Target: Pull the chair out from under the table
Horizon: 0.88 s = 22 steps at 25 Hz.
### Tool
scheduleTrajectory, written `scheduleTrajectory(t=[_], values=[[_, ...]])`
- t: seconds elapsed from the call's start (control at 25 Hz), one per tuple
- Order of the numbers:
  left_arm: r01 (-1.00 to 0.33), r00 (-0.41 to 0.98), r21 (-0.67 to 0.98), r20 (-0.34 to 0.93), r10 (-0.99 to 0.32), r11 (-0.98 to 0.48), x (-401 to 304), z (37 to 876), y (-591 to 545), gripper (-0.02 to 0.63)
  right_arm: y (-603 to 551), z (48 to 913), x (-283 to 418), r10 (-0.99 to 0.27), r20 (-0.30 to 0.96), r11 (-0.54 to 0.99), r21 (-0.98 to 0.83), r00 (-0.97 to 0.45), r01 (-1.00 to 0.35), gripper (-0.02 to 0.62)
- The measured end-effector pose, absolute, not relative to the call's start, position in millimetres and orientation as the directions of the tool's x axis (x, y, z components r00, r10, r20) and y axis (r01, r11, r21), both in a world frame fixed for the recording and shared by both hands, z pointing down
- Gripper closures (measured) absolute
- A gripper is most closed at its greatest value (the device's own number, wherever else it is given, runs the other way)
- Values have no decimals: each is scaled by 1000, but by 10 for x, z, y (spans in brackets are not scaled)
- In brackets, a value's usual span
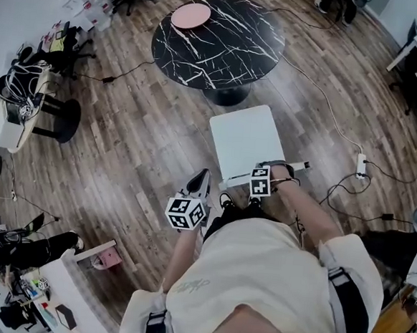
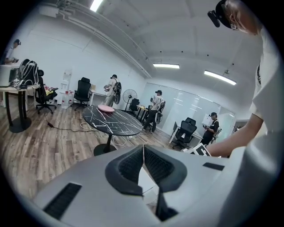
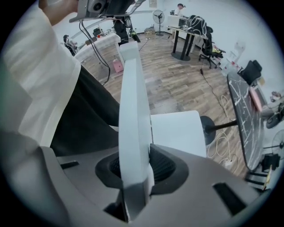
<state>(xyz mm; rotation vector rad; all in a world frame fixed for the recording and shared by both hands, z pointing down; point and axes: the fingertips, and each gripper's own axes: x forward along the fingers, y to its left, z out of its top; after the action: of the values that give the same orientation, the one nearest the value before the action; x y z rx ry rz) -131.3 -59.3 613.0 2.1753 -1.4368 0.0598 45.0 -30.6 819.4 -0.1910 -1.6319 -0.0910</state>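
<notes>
You hold the chair (image 1: 243, 140) by the top edge of its backrest (image 3: 133, 102), w/ the right claw (image 3: 135, 170) coming straight down over it. Makes sense: the back is the side nearest you, it's a thin flat panel the jaws can straddle, and a grip up there lets you drag the whole thing toward your body w/o bending to the seat. You stand right behind it, so the pull runs directly away from the table (image 1: 231, 56).

Where it is: the white seat sits over the wood floor (image 1: 138, 142) betw. you and the round black table. Its far edge is near the pedestal but, as far as the head view shows, not under the top. I'd judge the pull-out pretty much done; letting go is prob. what's left.

Right claw: part-way open, that width taken up by the backrest panel, edge-on betw. the pads. Both pads look to be against its faces, so it reads as a hold, tho not an obviously tight one.

Left claw (image 2: 143, 153): jaws closed, tips meeting, nothing betw. them. It hangs just left of the chair back, touching nothing, pointing out toward the table. It's the spare hand, prob. not needed for a light chair.
</notes>
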Motion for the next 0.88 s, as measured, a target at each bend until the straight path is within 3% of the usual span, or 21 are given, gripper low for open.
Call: scheduleTrajectory(t=[0.4, 0.6, 0.72, 0.88], values=[[-867, 443, 387, 310, -841, -313, -1190, 6044, -702, 583, -352, 7668, 482, 38, 967, 999, -32, -251, 28, 471], [-862, 461, 376, 304, -833, -340, -1125, 5988, -773, 583, -453, 7184, 421, 60, 865, 976, -155, -497, -152, 512], [-863, 466, 365, 303, -831, -351, -1130, 5958, -821, 583, -667, 6839, 376, -26, 765, 935, -209, -643, -286, 550], [-863, 464, 364, 299, -834, -349, -1169, 5864, -903, 583, -949, 6378, 411, -194, 646, 893, -194, -738, -405, 588]])
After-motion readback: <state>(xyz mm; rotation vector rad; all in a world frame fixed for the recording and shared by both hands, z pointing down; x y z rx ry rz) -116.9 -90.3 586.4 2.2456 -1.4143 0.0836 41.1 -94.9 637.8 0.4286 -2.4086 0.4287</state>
